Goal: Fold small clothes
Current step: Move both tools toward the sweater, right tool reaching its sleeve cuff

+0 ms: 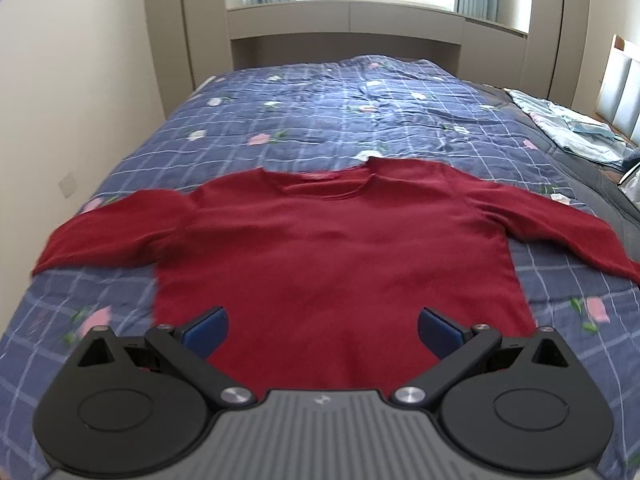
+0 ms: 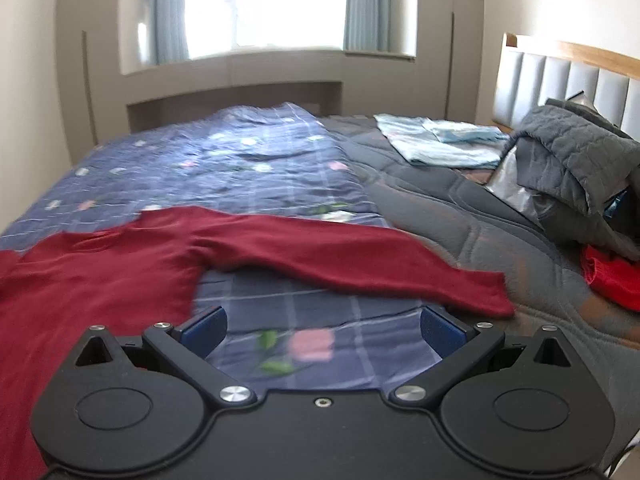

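A red sweater (image 1: 332, 248) is lying flat, front up, on the blue plaid quilt (image 1: 320, 112), both sleeves spread outward. The left gripper (image 1: 322, 330) is hanging over the sweater's hem with its jaws spread wide, gripping nothing. The right gripper (image 2: 323, 330) is likewise gaping, empty, over bare quilt just below the right sleeve (image 2: 360, 260), the sweater's body lying to its left.

Bedroom, daylit. Bright window (image 2: 264, 4) in far wall, blue-grey curtains (image 2: 364, 4) either side, beige built-in ledge (image 1: 344, 16) beneath. Cream walls (image 1: 72, 80). Bed under blue checked floral quilt (image 1: 320, 120); grey padded headboard (image 2: 568, 80) with wooden top rail at right
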The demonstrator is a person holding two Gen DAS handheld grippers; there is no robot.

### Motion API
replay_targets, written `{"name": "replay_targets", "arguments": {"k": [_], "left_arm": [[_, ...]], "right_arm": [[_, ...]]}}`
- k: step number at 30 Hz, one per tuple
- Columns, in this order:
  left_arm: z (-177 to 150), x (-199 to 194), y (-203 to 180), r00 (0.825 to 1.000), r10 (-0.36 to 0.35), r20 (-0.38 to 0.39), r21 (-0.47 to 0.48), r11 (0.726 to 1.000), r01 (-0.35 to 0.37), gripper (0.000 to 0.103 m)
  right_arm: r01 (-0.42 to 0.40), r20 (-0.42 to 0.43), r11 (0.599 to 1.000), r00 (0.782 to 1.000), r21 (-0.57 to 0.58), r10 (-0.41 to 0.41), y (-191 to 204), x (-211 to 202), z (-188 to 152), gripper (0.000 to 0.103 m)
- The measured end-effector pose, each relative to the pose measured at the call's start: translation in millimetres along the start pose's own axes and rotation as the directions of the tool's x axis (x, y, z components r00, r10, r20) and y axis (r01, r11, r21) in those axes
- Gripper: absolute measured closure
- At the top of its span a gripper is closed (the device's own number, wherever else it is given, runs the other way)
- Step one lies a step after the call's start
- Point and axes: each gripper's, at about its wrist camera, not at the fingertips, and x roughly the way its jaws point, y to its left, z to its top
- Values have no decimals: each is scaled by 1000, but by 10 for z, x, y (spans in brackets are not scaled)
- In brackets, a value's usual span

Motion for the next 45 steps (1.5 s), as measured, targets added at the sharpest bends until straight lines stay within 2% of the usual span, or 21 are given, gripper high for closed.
{"name": "replay_targets", "arguments": {"k": [3,7,13,15,18,21,23,25,30,32,35,36,38,40,42,43,45], "left_arm": [[131,250,-197,1000,-8,-6,8,1000,8,0],[247,569,-420,1000,-9,-13,16,1000,9,0],[350,966,-633,1000,-11,-21,2,1000,11,0],[353,1069,-678,1000,-10,-26,-14,1000,9,0],[352,1183,-714,1000,-10,-24,-40,999,9,0],[372,1276,-765,1000,-10,-21,-39,999,9,0],[404,1324,-811,1000,-6,-18,-17,1000,5,0],[426,1354,-844,1000,5,-11,4,1000,-5,0],[429,1372,-857,1000,7,-9,10,1000,-6,0],[427,1394,-856,1000,7,-16,11,1000,-7,0],[457,1452,-836,1000,14,-16,17,1000,-13,0],[476,1479,-825,1000,19,-14,13,1000,-19,0],[512,1549,-792,1000,20,-15,4,1000,-20,0],[539,1636,-756,999,30,-28,2,1000,-30,0],[559,1710,-715,998,36,-50,4,999,-36,0],[572,1730,-683,998,31,-60,1,1000,-31,0],[598,1712,-604,998,15,-60,-19,1000,-16,0]], "right_arm": [[52,-34,999,998,16,-52,-139,262,119,0],[121,-30,993,992,-6,-121,-272,540,212,0],[163,-31,987,986,-2,-163,-492,896,228,0],[164,-18,985,986,54,-163,-613,972,210,0],[114,1,966,993,230,-118,-910,1056,145,0],[70,-17,913,997,401,-69,-1202,1201,31,1],[78,-16,878,997,473,-81,-1327,1262,-56,2],[97,-19,840,995,533,-102,-1424,1294,-125,7],[119,-59,681,992,723,-110,-1714,1392,-307,21],[109,-51,616,993,780,-111,-1792,1407,-377,24],[115,-43,555,989,824,-140,-1828,1420,-409,30],[117,-44,533,988,838,-147,-1856,1451,-410,34],[151,-69,485,981,861,-184,-1884,1486,-422,51],[177,-92,436,974,882,-208,-1950,1527,-438,76],[186,-106,387,970,903,-220,-1995,1551,-466,92],[178,-101,375,971,910,-217,-2013,1567,-465,94],[174,-89,387,970,905,-227,-1997,1566,-405,97]]}}
